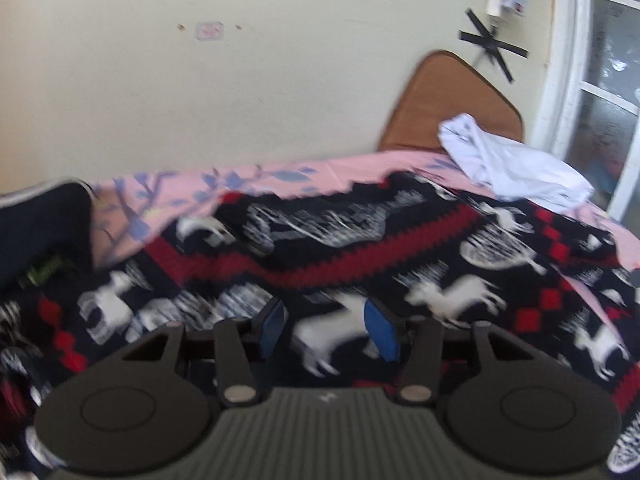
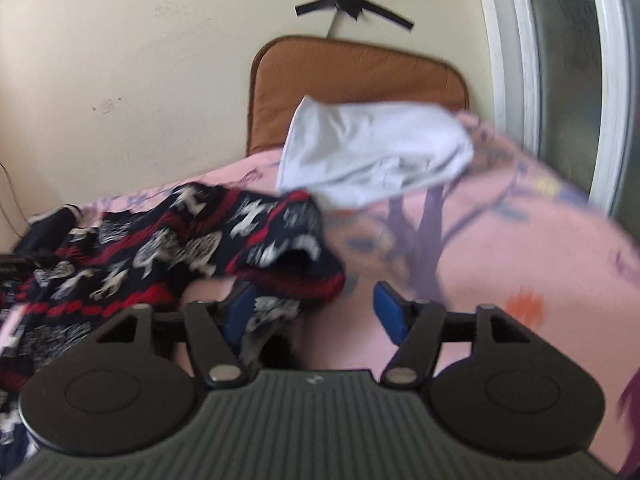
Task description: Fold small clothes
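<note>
A black, red and white patterned knit garment (image 1: pixel 360 248) lies spread on the pink floral sheet (image 1: pixel 168 196). My left gripper (image 1: pixel 326 330) is open just above it, blue pads apart, nothing between them. In the right wrist view the same garment (image 2: pixel 168 252) lies at the left, its sleeve end (image 2: pixel 296 268) bunched just ahead of my right gripper (image 2: pixel 316 310), which is open; the cloth edge lies beside its left pad (image 2: pixel 240 312). A white garment (image 2: pixel 372 156) lies crumpled at the back; it also shows in the left wrist view (image 1: pixel 508 160).
A brown cushion (image 2: pixel 356 76) leans on the cream wall behind the bed. A window with a white frame (image 2: pixel 560 80) is at the right. A dark bag-like item (image 1: pixel 40 232) sits at the left. The pink sheet (image 2: pixel 520 260) extends right.
</note>
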Available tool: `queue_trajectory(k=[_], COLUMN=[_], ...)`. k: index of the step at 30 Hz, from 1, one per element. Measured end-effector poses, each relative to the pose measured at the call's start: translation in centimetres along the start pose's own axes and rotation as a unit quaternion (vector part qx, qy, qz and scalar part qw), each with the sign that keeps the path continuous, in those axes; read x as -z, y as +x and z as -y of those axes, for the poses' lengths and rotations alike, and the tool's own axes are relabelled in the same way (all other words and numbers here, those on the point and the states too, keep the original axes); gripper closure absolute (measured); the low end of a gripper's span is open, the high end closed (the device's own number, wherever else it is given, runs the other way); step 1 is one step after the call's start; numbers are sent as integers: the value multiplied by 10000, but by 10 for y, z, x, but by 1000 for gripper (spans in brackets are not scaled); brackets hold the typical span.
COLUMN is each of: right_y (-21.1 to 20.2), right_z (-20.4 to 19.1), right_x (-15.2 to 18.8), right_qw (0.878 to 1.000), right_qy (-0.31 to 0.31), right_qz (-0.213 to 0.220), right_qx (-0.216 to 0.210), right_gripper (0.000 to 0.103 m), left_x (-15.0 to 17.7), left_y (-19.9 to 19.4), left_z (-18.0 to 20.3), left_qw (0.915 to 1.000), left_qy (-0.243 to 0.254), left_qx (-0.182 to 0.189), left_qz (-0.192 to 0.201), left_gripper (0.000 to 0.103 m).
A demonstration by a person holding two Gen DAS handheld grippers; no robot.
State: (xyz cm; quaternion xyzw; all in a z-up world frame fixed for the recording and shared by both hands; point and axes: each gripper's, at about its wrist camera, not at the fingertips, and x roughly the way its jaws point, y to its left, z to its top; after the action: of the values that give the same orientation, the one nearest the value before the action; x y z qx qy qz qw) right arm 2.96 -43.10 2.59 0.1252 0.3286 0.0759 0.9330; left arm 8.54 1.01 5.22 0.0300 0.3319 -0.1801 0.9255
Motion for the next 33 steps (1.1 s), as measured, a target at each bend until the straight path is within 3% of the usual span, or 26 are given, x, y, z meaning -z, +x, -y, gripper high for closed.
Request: queue_trajectory(k=[1,2,3,4,6,7,8,9,10,11,13,14,15,16,18,20,22,24,27,31,32,33], right_y=[7,14,19,20,12,11,12,15,20,25,35,39,40,33,7,-18,-30,-26,-7,20,26,31], right_z=[-2,-5,-12,-18,-28,-31,-34,-32,-23,-11,13,23,34,42,55,72,84,91,110,140,144,145], right_x=[5,8,7,1,-16,-24,-31,-36,-42,-49,-55,-53,-49,-44,-33,-23,-10,-4,-10,-30,-38,-48], right_qw=[9999,9997,9997,9993,9893,9704,9371,8956,8679,8675,8873,8978,9113,9268,9605,9849,9800,9648,9423,9091,9067,9081], right_qy=[115,111,-87,-333,-1164,-1778,-2422,-2958,-3238,-3172,-2814,-2614,-2259,-1873,-918,404,1661,2421,3177,3900,3933,3848], right_qz=[-81,-187,-207,-132,295,622,976,1282,1389,1257,853,621,401,392,548,744,878,955,970,1419,1410,1380], right_qx=[-58,-60,27,81,824,1513,2317,3065,3501,3619,3554,3489,3418,3232,2569,1511,656,372,411,357,581,911], right_gripper=[28,36,87,90,91,91,91,91,90,90,83,76,60,57,57,57,57,55,55,60,67,93], left_x=[5,10,14,19,28,31,34,36,37,37,35,35,34,35,36,37,37,37,38,39,38,38], left_y=[0,2,4,7,10,9,9,8,8,8,9,10,9,8,7,5,4,3,2,0,0,1], left_z=[8,14,18,22,29,34,40,43,45,46,40,36,33,31,31,30,28,26,26,23,21,19], left_qw=[10000,9999,9998,9998,9998,9996,9989,9982,9976,9974,9979,9983,9986,9988,9989,9992,9995,9996,9996,9993,9992,9990], left_qy=[-31,-85,-124,-147,-62,62,204,304,364,369,232,145,74,52,28,-15,-91,-152,-189,-294,-341,-398], left_qx=[81,115,118,82,-166,-288,-420,-522,-588,-616,-601,-570,-522,-490,-455,-377,-271,-177,-162,-132,-109,-75], left_qz=[-40,-92,-139,-146,-90,-36,3,52,80,80,46,29,29,40,66,93,125,138,148,197,194,181], left_gripper=[56,56,56,56,55,54,53,52,51,49,44,42,42,42,41,40,40,39,38,38,38,39])
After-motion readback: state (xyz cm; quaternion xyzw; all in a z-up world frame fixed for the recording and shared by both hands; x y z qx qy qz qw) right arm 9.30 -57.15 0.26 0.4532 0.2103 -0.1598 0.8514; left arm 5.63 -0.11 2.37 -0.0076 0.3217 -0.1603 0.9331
